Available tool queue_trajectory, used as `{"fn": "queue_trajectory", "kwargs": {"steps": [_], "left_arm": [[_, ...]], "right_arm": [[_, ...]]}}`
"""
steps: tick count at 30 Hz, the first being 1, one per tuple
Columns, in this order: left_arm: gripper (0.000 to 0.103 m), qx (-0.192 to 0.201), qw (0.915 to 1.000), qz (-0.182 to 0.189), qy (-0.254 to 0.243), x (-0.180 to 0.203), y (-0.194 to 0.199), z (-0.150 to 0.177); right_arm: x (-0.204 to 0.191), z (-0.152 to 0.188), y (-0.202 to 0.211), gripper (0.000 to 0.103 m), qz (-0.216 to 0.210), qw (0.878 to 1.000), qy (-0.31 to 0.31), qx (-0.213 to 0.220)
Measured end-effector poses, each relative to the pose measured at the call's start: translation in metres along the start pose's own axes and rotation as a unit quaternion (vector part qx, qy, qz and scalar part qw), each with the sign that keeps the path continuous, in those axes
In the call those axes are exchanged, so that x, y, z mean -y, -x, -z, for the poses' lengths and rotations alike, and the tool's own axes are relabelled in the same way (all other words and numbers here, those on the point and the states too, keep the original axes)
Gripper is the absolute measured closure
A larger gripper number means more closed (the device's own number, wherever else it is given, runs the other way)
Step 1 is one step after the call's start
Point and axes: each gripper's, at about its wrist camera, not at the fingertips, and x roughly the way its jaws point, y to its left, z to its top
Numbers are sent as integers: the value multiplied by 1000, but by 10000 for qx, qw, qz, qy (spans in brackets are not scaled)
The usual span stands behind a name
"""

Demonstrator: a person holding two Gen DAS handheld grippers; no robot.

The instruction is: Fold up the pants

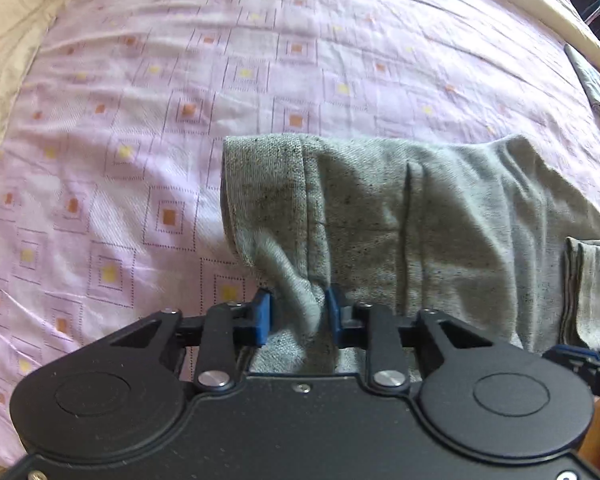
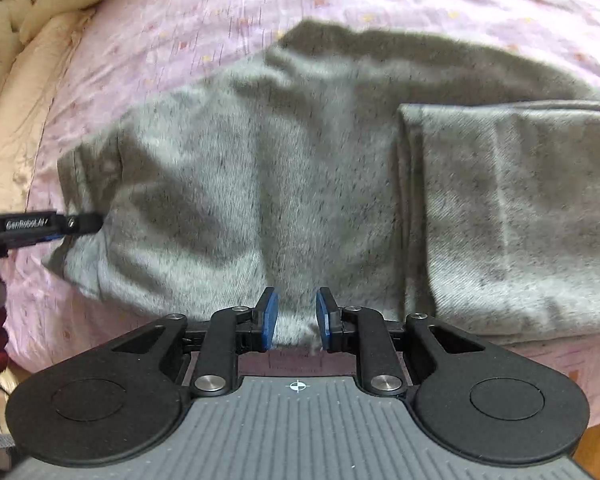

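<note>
Grey pants (image 1: 420, 220) lie on the pink patterned bedspread (image 1: 180, 80). In the left wrist view, my left gripper (image 1: 298, 316) is shut on a bunched fold at the near corner of the waistband end. In the right wrist view, the pants (image 2: 260, 184) spread ahead, with a folded leg end (image 2: 512, 216) lying on top at the right. My right gripper (image 2: 297, 318) is shut on the near edge of the pants. The left gripper shows at the left edge (image 2: 40, 226) of the right wrist view, gripping the cloth's corner.
A cream padded bed frame (image 2: 16, 40) curves round the left side. A folded grey cloth (image 1: 596, 88) lies at the far right of the bedspread. The bed's near edge runs just under both grippers.
</note>
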Motion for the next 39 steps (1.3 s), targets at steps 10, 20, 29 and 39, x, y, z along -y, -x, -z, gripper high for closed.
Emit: {"fn": "queue_trajectory", "kwargs": {"steps": [10,20,29,39], "left_arm": [[95,384,9992,-54,-103,30,53,-10],[95,1041,9927,-360,-489,125,117,-9],[94,1179,9868,-72,-1109,289,108,-5],[79,620,9821,73,-1778,430,25,27]], "right_arm": [[11,18,-22,83,134,9992,315,-210],[57,8,31,82,-948,9953,197,22],[157,-9,65,82,-1036,9944,-89,213],[273,-28,83,82,-554,9972,-441,249]]}}
